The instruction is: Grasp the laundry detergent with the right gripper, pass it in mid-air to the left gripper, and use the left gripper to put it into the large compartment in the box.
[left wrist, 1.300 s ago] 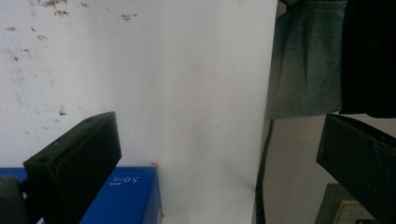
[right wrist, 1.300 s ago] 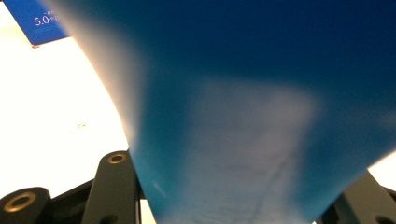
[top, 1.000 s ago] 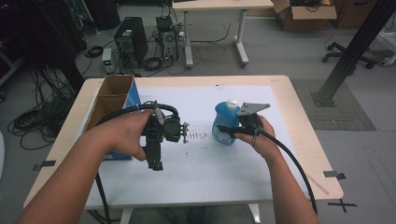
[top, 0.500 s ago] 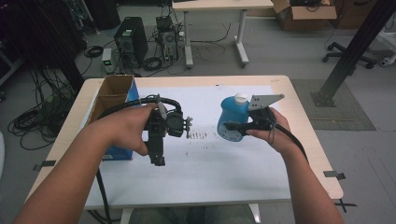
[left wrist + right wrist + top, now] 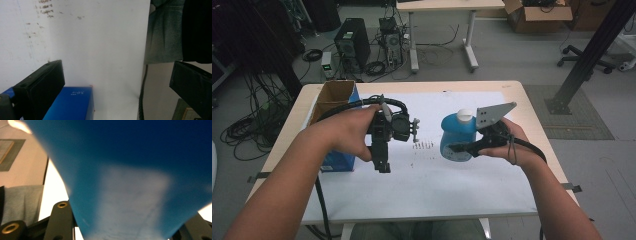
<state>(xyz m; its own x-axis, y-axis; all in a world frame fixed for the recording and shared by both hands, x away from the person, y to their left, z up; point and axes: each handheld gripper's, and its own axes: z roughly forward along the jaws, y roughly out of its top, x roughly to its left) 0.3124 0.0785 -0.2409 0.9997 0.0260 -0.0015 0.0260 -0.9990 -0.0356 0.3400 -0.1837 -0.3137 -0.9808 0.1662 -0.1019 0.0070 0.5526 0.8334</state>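
Blue bottle (image 5: 457,137) with white cap, clamped in right tool (image 5: 462,148).

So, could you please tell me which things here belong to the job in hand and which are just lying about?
In use:
- blue bottle, clamped in the right gripper
- left gripper, jaws open, holding nothing

Lying about:
- cardboard box
- white sheet on the table

Blue bottle (image 5: 457,137) with white cap (image 5: 465,115); black right gripper (image 5: 464,148), grey plate; black left gripper (image 5: 381,162); blue-sided brown box (image 5: 334,97); white sheet (image 5: 432,185) with dark specks; tan table (image 5: 532,107)
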